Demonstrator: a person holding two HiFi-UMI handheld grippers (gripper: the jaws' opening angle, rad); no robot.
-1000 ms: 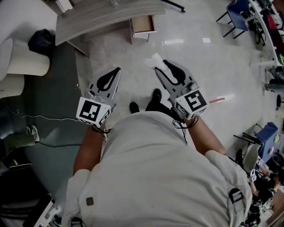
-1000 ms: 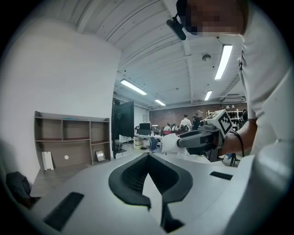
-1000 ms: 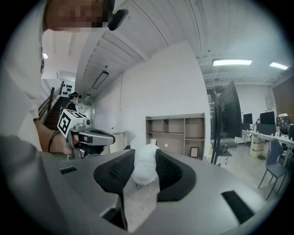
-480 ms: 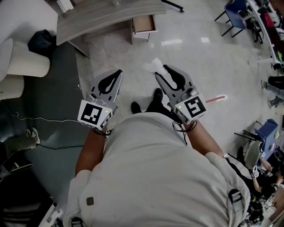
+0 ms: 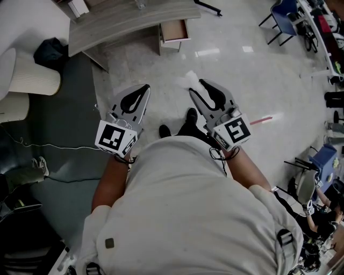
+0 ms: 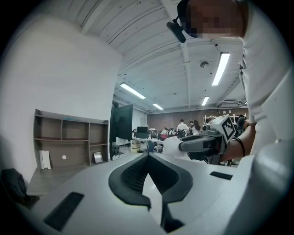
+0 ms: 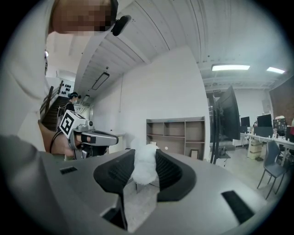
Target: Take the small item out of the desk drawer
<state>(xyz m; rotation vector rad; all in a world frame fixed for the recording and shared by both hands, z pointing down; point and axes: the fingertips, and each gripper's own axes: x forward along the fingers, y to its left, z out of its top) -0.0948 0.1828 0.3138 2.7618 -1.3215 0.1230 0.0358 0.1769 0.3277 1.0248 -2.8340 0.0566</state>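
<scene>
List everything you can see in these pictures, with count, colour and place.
desk: one, grey, top of head view
drawer: one, brown, open, desk's right end
puff: one, white, in right gripper
bag: one, black, left of desk
shelf: one, brown, left gripper view's left
chairs: two, blue, head view's right edge
stick: one, red, floor at right
cable: one, pale, dark mat at left
shoes: two, black, between grippers
left gripper: one, grey, shut, empty
right gripper: one, grey, shut on puff
</scene>
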